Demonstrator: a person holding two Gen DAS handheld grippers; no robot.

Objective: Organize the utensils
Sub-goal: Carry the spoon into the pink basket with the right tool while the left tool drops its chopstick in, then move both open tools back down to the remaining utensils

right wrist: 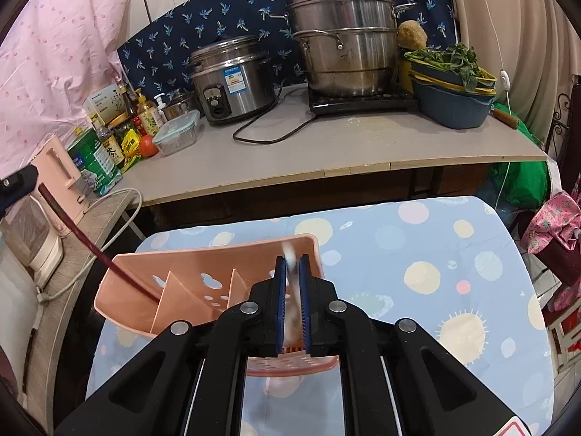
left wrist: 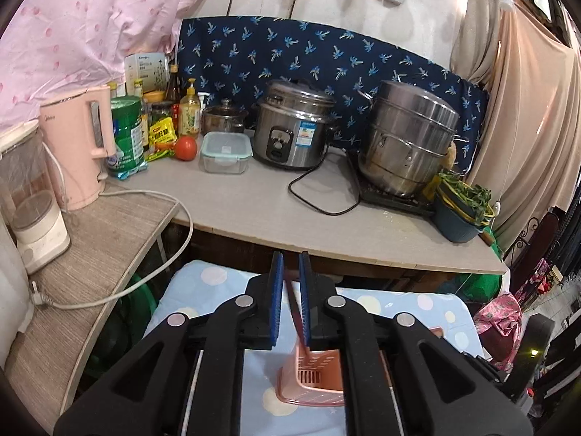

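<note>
A pink slotted utensil holder (right wrist: 203,276) stands on a blue dotted cloth (right wrist: 435,254); it also shows under the fingers in the left wrist view (left wrist: 312,378). My left gripper (left wrist: 290,283) is shut on a dark red chopstick (left wrist: 296,309). In the right wrist view that chopstick (right wrist: 94,250) slants from the left gripper at the left edge down into the holder's left compartment. My right gripper (right wrist: 292,276) is shut on a pale, blurred utensil (right wrist: 290,254), held upright over the holder's right end.
Behind the cloth is a grey counter (right wrist: 326,152) with a rice cooker (right wrist: 232,80), a steamer pot (right wrist: 345,36), a basin of greens (right wrist: 454,98), a lidded container (right wrist: 178,134), bottles and a tomato. A pink kettle (left wrist: 80,145) and white cord (left wrist: 145,254) sit at left.
</note>
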